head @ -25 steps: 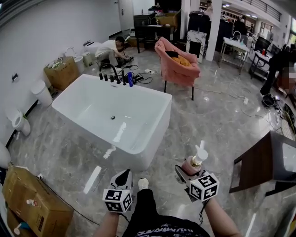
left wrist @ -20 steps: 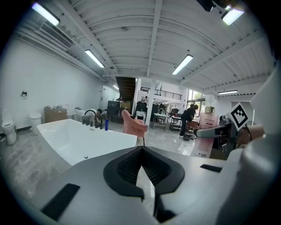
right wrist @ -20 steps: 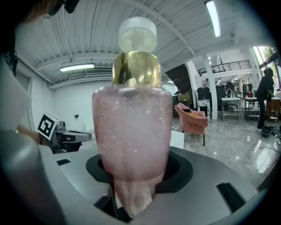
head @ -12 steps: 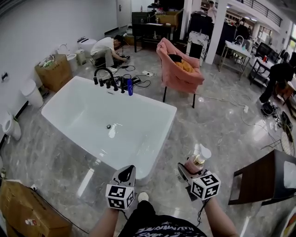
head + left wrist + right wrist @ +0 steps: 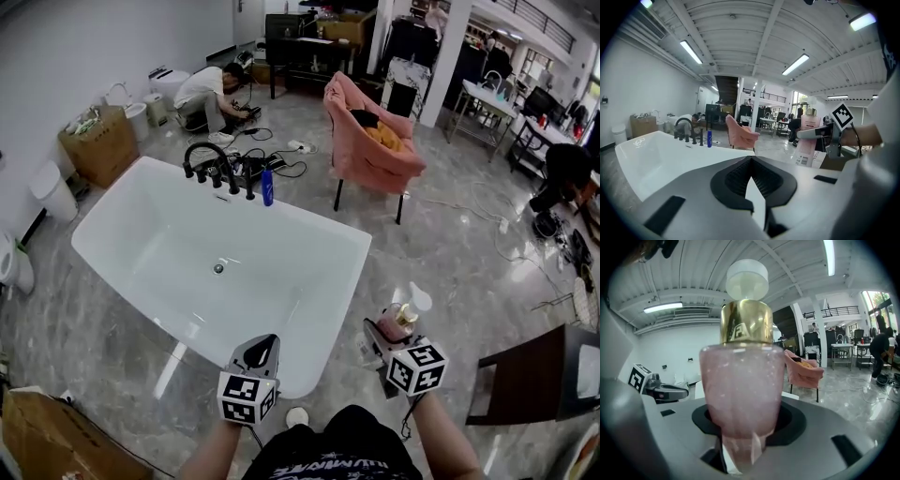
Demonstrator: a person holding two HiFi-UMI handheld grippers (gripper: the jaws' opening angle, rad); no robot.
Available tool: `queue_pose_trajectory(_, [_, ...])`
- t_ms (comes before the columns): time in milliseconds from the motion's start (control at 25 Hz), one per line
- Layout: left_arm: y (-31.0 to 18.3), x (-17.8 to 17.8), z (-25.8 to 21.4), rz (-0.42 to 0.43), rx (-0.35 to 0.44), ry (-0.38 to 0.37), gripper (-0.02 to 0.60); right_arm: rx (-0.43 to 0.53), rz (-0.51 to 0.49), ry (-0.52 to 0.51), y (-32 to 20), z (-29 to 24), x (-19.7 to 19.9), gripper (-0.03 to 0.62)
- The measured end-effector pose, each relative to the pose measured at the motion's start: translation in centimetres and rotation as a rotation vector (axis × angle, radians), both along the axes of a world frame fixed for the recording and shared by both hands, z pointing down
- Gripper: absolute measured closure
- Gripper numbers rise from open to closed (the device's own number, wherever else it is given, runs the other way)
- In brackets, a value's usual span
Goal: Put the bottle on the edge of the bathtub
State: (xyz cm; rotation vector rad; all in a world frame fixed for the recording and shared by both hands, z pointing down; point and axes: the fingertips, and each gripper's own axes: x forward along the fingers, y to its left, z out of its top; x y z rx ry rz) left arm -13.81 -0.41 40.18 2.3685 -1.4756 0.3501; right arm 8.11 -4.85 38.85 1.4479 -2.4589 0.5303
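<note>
Glossy grey marble floor (image 5: 450, 258), pink armchair (image 5: 375, 155) — white wall (image 5: 94, 37)

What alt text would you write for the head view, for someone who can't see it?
Seen from above, a person's right gripper holds a pink pump bottle near a white bathtub; the left gripper is shut and empty. A black faucet, a blue bottle and a pink armchair lie beyond.

One bathtub (image 5: 281, 281), two bottles (image 5: 394, 326) (image 5: 267, 187), one armchair (image 5: 370, 150), two tools (image 5: 260, 349) (image 5: 384, 333), two cardboard boxes (image 5: 94, 142) (image 5: 47, 441).

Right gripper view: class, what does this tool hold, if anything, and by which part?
The right tool holds the pink bottle by its body, below the gold collar.
</note>
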Motion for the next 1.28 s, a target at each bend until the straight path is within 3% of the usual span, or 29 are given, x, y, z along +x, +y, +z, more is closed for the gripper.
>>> queue_pose_trajectory(400, [-10.2,0.1,2.6,-0.044,-0.047,-0.020,0.566,0.008,0.052,-0.005,-13.7,2.1,1.7,0.373])
queue_pose_trajectory(520, [-14.4,0.9,3.8,-0.017,-0.038,-0.061,0.566,0.000,0.080,-0.022,-19.2,3.7,2.5,0.373])
queue_pose_trajectory(600, [-17.5,1.8,4.2,-0.005,-0.032,-0.050,0.566,-0.015,0.081,-0.017,-22.7,4.9,2.8,0.373])
queue_pose_trajectory(800, [-25.1,2.9,5.5,-0.048,-0.054,-0.066,0.566,-0.028,0.091,0.010,-30.7,7.8,3.7,0.373])
queue_pose_trajectory(1280, [-36.3,3.9,12.6,-0.070,-0.106,-0.069,0.566,-0.008,0.144,-0.005,-44.5,15.8,2.2,0.373])
